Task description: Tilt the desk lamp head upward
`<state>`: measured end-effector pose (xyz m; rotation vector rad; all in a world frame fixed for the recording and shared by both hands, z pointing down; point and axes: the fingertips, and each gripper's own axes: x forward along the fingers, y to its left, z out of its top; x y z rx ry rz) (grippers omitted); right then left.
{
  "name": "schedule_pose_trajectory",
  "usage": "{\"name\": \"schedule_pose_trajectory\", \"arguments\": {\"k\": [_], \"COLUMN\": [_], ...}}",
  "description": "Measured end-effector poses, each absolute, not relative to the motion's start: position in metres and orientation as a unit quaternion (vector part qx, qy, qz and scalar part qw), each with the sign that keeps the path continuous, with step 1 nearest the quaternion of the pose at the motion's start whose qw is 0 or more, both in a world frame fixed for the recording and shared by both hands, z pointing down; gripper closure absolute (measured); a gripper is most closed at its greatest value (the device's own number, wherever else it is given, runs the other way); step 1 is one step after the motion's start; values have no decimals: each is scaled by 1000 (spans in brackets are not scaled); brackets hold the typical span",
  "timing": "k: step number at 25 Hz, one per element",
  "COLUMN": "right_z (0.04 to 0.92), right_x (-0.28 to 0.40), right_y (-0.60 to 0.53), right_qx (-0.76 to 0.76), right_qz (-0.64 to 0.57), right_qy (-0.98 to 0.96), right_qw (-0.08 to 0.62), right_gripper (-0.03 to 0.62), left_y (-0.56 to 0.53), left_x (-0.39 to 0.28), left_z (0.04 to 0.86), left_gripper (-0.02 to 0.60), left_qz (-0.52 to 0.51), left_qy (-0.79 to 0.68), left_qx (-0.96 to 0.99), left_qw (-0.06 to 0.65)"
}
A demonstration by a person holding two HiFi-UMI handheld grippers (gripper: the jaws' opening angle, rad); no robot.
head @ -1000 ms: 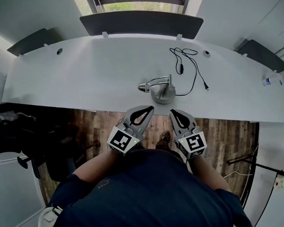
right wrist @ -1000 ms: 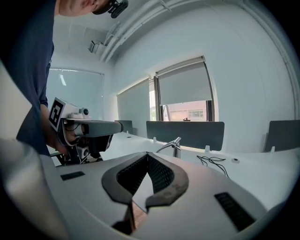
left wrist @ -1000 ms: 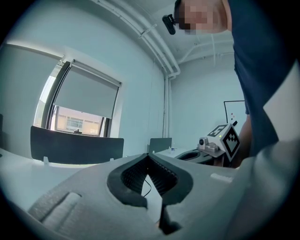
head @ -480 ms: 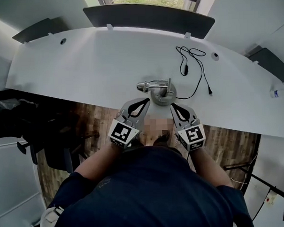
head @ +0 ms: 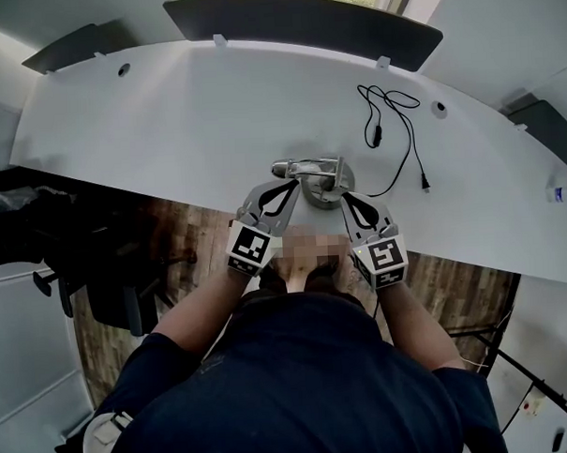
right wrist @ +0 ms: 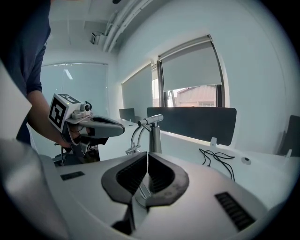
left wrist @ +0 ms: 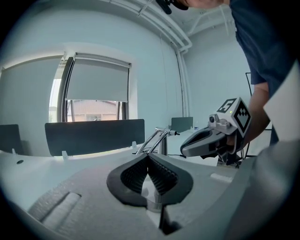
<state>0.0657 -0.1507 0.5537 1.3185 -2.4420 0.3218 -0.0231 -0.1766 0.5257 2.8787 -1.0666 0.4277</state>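
White desk [head: 166, 113] carries lamp [head: 323, 180] (left gripper [head: 292, 185] shows marker [head: 253, 248]).

right gripper [right wrist: 147, 154] jaws together, empty, frame centre; desk lamp [right wrist: 153, 135] upright just beyond; left gripper [right wrist: 116, 126] mid-left; cable [right wrist: 216, 157] right.

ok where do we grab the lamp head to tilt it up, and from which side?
Probably the lamp head itself, the small end drooping left of the round base. Come from the near edge of the desk with the left gripper, closest to it, straddling the head. It is shut now, so open first.
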Motion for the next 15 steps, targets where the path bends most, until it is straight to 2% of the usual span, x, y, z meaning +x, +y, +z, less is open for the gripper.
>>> {"name": "schedule_pose_trajectory", "arguments": {"k": [7, 10, 15], "right_z": [574, 583, 591], "right_x": [65, 64, 61], "right_y": [-165, -169, -173], "right_qx": [459, 455, 452], "right_qz": [122, 130, 131], "right_qy": [-861, -862, -862], "right_qw": [184, 183, 190], "right_gripper": [577, 545, 485], "left_y": [-190, -193, -194], "left_x": [-22, -22, -21], "left_z": [545, 550, 564], "left_gripper": [574, 572, 486], "left_qz": [165, 180, 220], "left_qy": [-346, -344, -336], "left_qx": [924, 921, 915], "left_qw": [7, -9, -44]}}
